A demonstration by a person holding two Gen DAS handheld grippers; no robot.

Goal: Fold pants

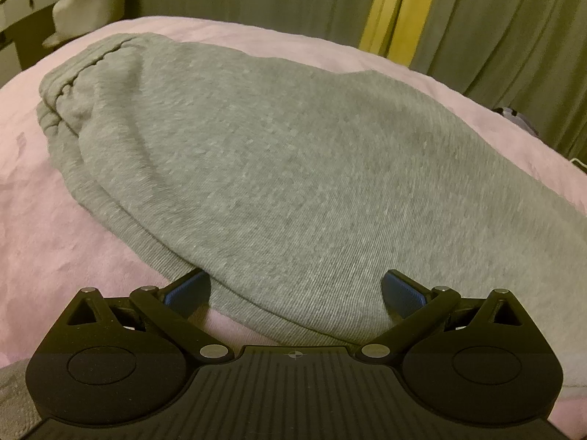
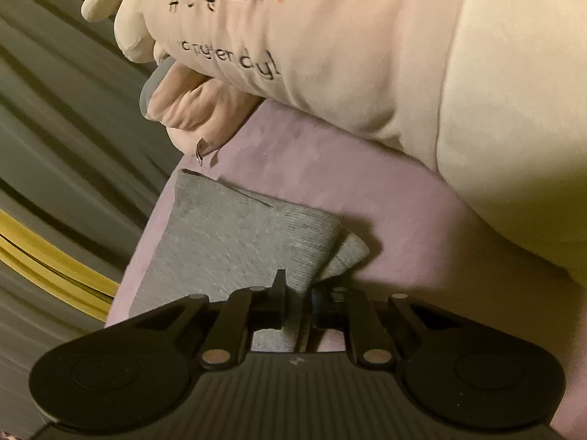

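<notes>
- Two grippers work on grey pants [image 1: 279,168] lying on a pink blanket [image 1: 33,212].
- Left gripper [image 1: 295,289]: fingers spread wide, blue pads [image 1: 187,288] straddling the near hem, nothing clamped. The waistband sits far left, with an olive curtain [image 1: 513,18] behind.
- Right gripper [image 2: 298,299]: fingers narrowed onto a fold of the pants' cloth (pinched between them), the layered end [image 2: 238,234] lying just beyond.
- A cream plush pillow [image 2: 367,55] with printed lettering rests on the blanket, far right.
</notes>
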